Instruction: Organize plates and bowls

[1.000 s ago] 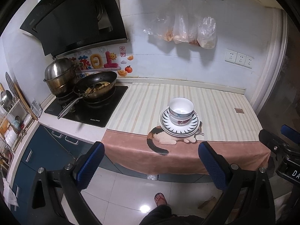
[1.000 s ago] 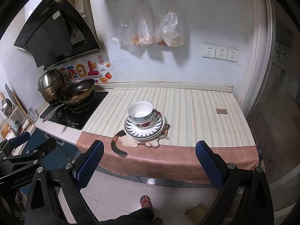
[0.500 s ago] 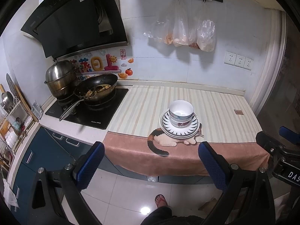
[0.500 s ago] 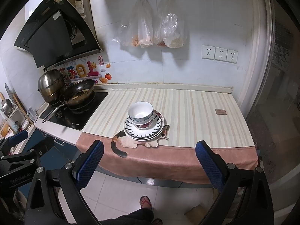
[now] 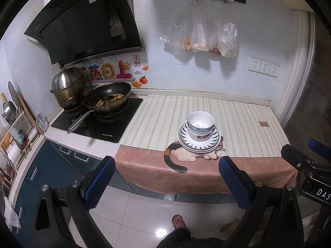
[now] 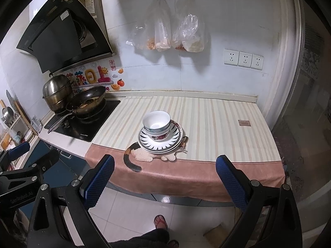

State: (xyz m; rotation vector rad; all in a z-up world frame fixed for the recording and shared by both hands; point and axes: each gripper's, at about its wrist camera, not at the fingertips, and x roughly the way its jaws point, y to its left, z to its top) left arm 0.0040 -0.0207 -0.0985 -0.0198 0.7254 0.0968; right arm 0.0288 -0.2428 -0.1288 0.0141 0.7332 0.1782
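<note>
1. Apparently the stacking step is done: bowls (image 5: 200, 126) sit nested inside one another on top of the plates (image 5: 199, 143), all in one pile near the front edge of the counter (image 5: 238, 119), on the striped cloth just above the cat picture (image 5: 182, 155).
2. Bowl count: at least two, maybe three; can't tell for sure. Plates look like two or three stacked, rims slightly offset.
3. Left gripper (image 5: 165, 180) is wide open and holds nothing; both blue pads are out over the floor, well short of the counter edge.
4. Right gripper (image 6: 165, 181) is likewise spread wide and empty, also held back from the counter, aimed at the pile.
5. Pose: both tools are held level, side by side, pointing at the counter from a standing position; each shows at the edge of the other's view. A foot in a sandal (image 6: 161, 222) shows on the tiled floor below.
6. Next move, my guess: either nothing is left, or the whole pile gets lifted elsewhere. That would need both tools moved forward to the plate rims from opposite sides, a grip under the lowest plate, kept level so the bowls don't slide.
7. Stove (image 5: 97, 124) with a pan (image 5: 107, 99) of food stands well to the left, apart from the pile.
</note>
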